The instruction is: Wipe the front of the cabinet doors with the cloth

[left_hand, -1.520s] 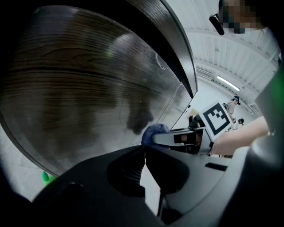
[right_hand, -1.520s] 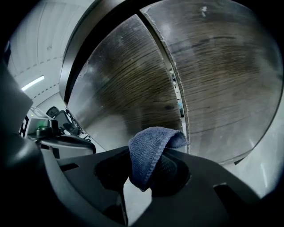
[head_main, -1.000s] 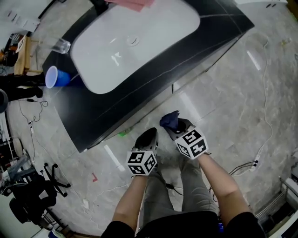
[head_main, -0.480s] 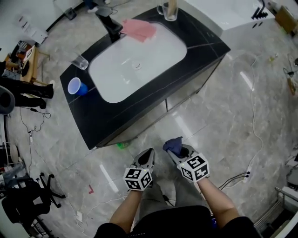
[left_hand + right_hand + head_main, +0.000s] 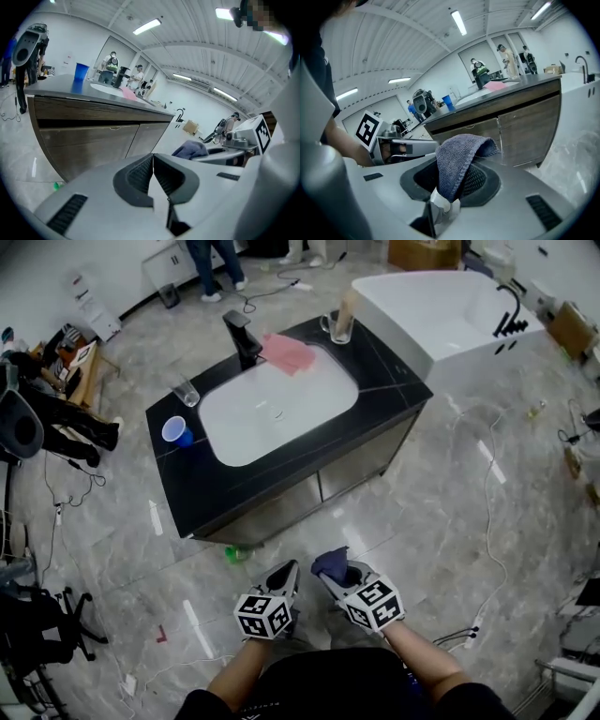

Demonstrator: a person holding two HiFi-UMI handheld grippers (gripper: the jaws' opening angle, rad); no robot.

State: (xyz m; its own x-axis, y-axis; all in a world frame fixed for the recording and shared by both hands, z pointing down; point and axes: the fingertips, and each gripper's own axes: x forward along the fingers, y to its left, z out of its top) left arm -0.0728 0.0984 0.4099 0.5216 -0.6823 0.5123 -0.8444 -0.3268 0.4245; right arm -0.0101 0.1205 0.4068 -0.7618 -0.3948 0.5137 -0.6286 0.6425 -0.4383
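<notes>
Compared w/ one second ago, the vanity w/ its black top (image 5: pixel 187 493) looks smaller and farther in the head view. It seems the person stepped back or stood up. Both tools are now well apart from the cabinet doors (image 5: pixel 281 507), w/ bare floor between. Before, they were much closer to the front.

The right gripper (image 5: pixel 339 570) is clenched on the dark blue cloth (image 5: pixel 459 154). In the right gripper view the cloth is pinched between the jaws and folds over their tips, towards the doors. The left gripper (image 5: pixel 153 173) is pressed together w/ nothing inside, and it hangs just beside the right one.

On the top stand a blue cup (image 5: pixel 174 430) and a glass (image 5: pixel 186 390), and a pink rag (image 5: pixel 286 352) lies at the basin edge; a small green thing (image 5: pixel 234 554) is on the floor near the cabinet base.

My judgement: no wiping contact at this moment. The wipe is either finished or not begun, I cannot say which. To continue, the cloth must first come to the door front.
</notes>
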